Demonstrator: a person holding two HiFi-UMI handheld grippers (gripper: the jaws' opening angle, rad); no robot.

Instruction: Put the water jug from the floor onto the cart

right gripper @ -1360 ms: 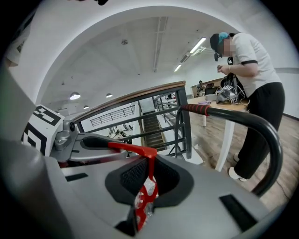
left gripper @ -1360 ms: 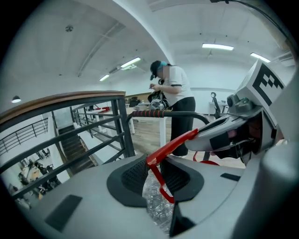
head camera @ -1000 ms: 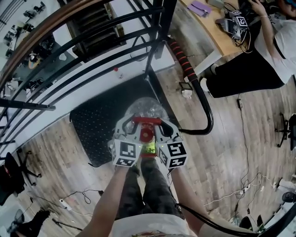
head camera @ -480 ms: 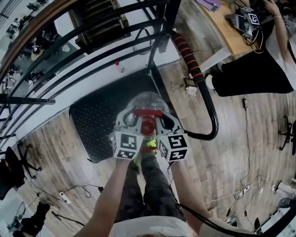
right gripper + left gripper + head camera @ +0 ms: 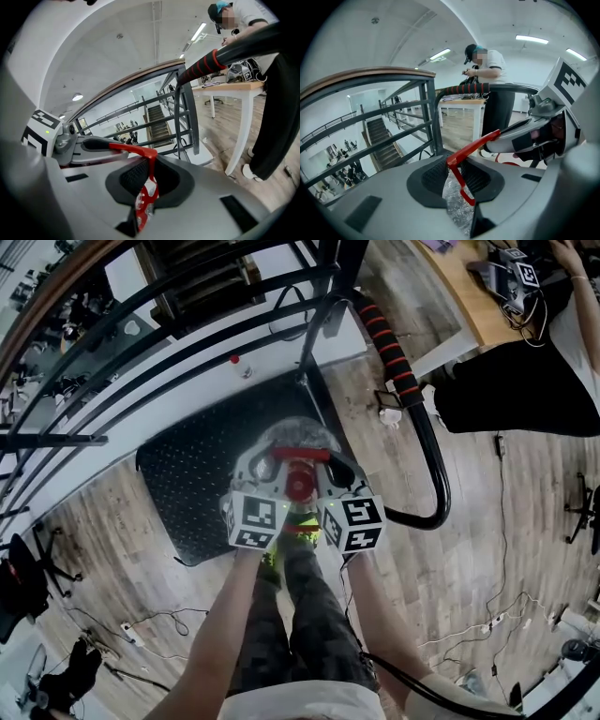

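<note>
The water jug [image 5: 298,440] is clear plastic with a red cap [image 5: 299,482] and a red carrying handle [image 5: 302,454]. It hangs over the black deck [image 5: 192,484] of the cart, and I cannot tell whether it touches it. My left gripper [image 5: 266,468] is shut on the handle's left end. My right gripper [image 5: 336,471] is shut on its right end. In the left gripper view the red handle [image 5: 471,146] runs between the jaws of the left gripper [image 5: 457,180] above the crinkled jug wall [image 5: 459,208]. In the right gripper view the handle [image 5: 136,150] crosses the right gripper [image 5: 147,183].
The cart's push bar [image 5: 433,465], with a red-and-black grip [image 5: 392,351], curves round the right side. A black railing [image 5: 169,343] with stairs beyond stands behind the cart. A person [image 5: 525,352] sits by a wooden desk [image 5: 469,306]. Cables [image 5: 487,615] lie on the wooden floor.
Both grippers have sunk with the jug, down and forward over the cart's black deck. Their hold on the red handle is the same.
</note>
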